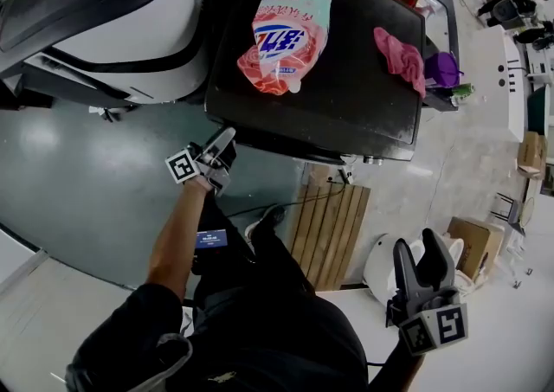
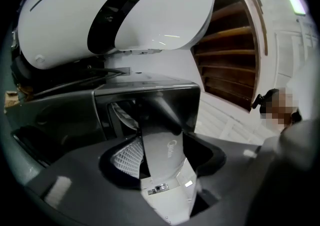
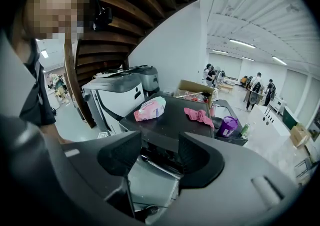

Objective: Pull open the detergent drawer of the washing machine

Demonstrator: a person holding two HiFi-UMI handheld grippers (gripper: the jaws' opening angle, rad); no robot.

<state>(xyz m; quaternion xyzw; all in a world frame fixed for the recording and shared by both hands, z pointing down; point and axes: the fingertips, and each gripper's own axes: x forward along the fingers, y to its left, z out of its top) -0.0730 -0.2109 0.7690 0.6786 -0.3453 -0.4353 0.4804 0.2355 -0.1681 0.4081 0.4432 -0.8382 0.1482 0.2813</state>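
The black washing machine (image 1: 346,96) stands at the top middle of the head view, also in the right gripper view (image 3: 170,122). At its front left corner my left gripper (image 1: 221,144) reaches in level. In the left gripper view a grey drawer front (image 2: 167,152) sticks out from a silver-rimmed slot (image 2: 150,90). My left gripper (image 2: 164,142) is shut on it, with the ribbed left pad (image 2: 127,157) against its side. Low at the right my right gripper (image 1: 424,256) hangs away from the machine. Its jaws (image 3: 160,155) stand open with nothing between them.
A pink detergent bag (image 1: 286,35) and a pink cloth (image 1: 400,57) lie on the machine's top. A purple bucket (image 1: 443,68) stands behind it, a wooden pallet (image 1: 333,226) lies on the floor in front, and a large white machine (image 1: 112,27) is at the left.
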